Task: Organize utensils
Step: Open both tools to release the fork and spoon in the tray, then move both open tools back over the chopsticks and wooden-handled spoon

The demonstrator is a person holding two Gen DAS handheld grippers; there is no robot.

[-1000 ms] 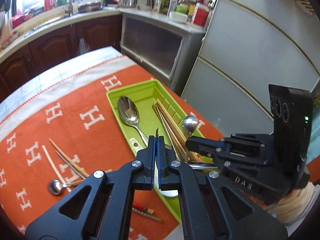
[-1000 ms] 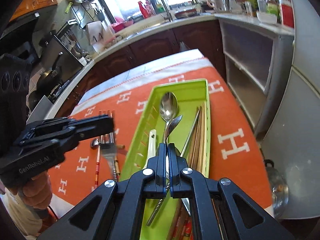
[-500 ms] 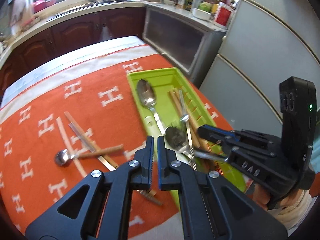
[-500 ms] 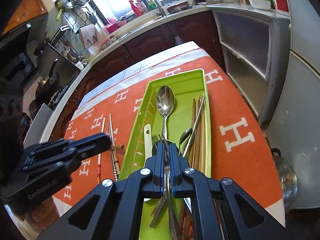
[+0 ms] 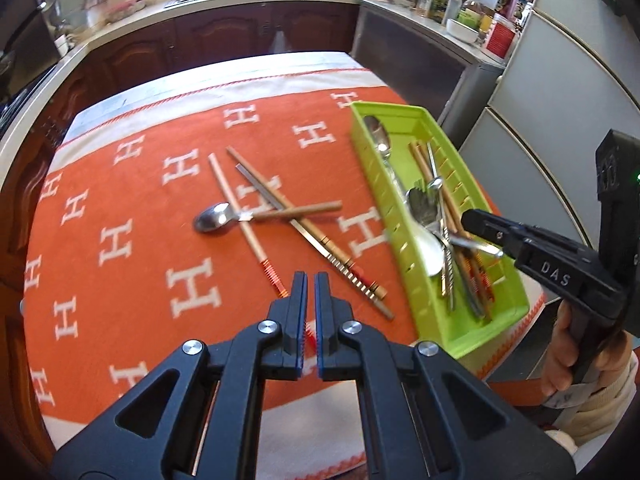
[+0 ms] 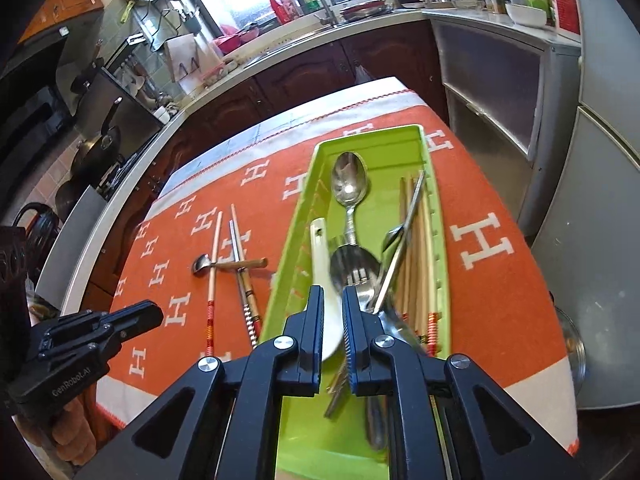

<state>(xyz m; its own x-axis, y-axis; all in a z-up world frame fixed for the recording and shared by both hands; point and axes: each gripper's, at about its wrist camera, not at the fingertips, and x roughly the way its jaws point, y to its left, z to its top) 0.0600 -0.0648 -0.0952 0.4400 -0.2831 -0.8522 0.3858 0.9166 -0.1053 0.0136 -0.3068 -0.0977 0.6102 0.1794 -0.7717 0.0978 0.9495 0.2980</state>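
A green utensil tray point(image 5: 442, 322) point(image 6: 436, 200) lies on the orange cloth and holds a large spoon point(image 6: 350, 180), a white ceramic spoon point(image 6: 326, 280), a fork point(image 6: 354, 268) and several chopsticks point(image 6: 416, 256). On the cloth lie a small wooden-handled spoon point(image 5: 216, 218) point(image 6: 202, 264) and loose chopsticks point(image 5: 296, 224) point(image 6: 214, 264). My left gripper point(image 5: 311, 284) is shut and empty above the cloth's near part. My right gripper point(image 6: 333, 300) is slightly open and empty above the tray's near end; it also shows in the left wrist view point(image 5: 474, 220).
The table's right edge runs beside a grey fridge point(image 5: 560, 100). A kitchen counter point(image 5: 240, 0) with sink and cabinets runs behind. A metal pot lid point(image 6: 576, 356) lies on the floor right of the table.
The left gripper has pulled back left from the tray, empty. The right gripper has opened a little; the fork it held now lies in the tray.
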